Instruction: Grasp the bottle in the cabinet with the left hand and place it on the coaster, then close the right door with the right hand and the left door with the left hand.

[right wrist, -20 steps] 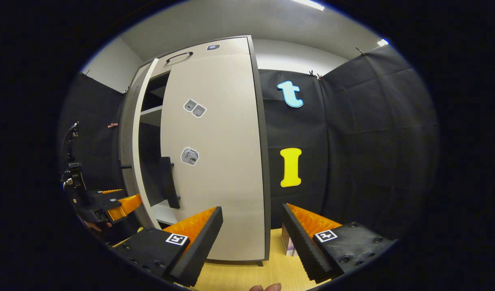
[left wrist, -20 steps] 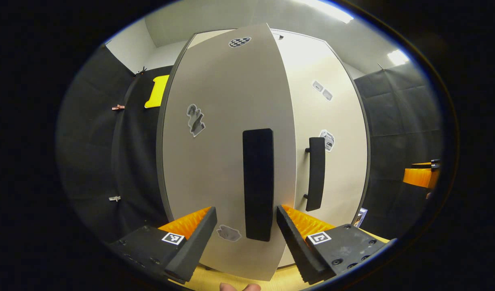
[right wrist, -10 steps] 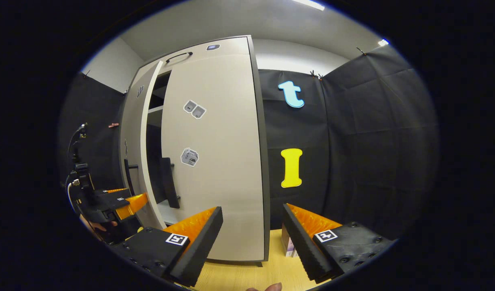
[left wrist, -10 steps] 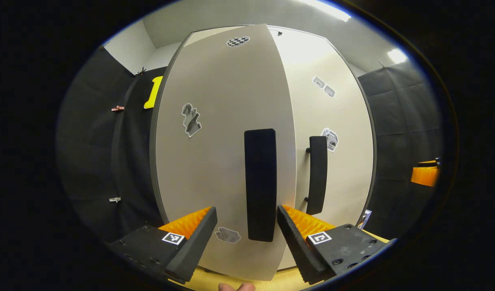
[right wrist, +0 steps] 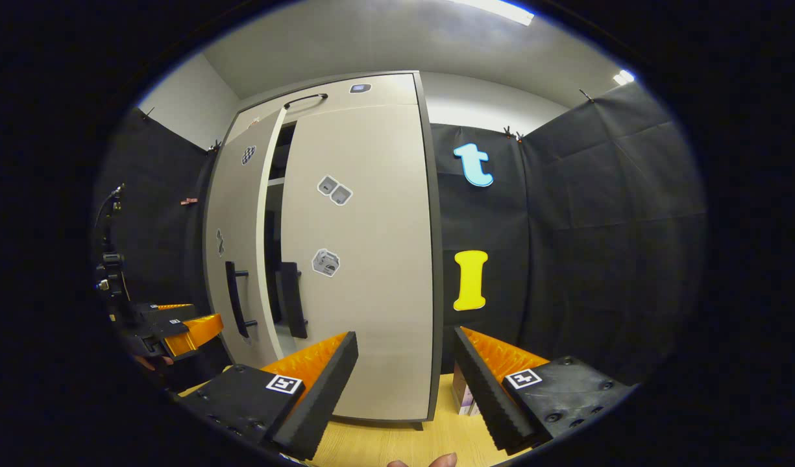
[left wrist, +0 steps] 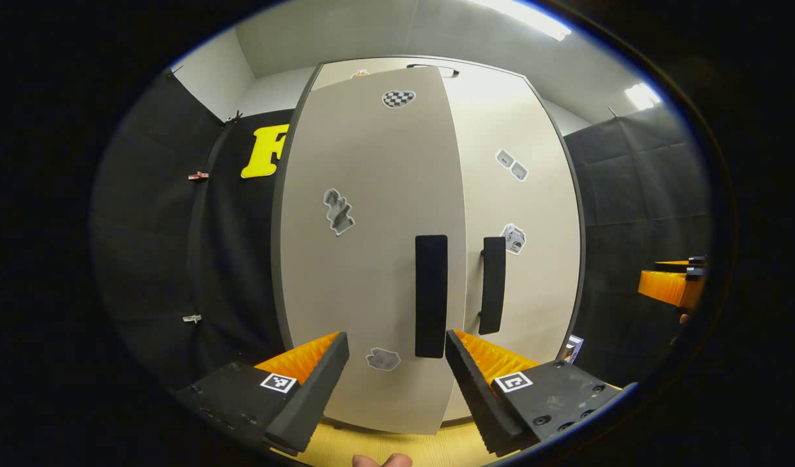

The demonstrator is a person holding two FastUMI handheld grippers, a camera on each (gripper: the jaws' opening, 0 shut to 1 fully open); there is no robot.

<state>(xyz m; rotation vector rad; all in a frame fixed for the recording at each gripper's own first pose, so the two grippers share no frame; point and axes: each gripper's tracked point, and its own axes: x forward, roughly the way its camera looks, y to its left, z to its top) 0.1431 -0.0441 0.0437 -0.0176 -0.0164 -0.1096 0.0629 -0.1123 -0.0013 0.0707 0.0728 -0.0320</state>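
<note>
Beige left door (left wrist: pixel 371 259) stands straight ahead of my left gripper (left wrist: pixel 397 383), a narrow gap short of shut, its upright black handle (left wrist: pixel 431 295) just beyond my fingers, which are spread apart and hold nothing. My right gripper (right wrist: pixel 403 389), also spread, faces the shut right door (right wrist: pixel 365 259), farther from that gap. I judge the left nearer.

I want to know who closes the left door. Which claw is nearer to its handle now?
The left claw is nearer: it faces the left door's handle, open and just short of it. The right claw hangs open before the right door, off to the side.
</note>
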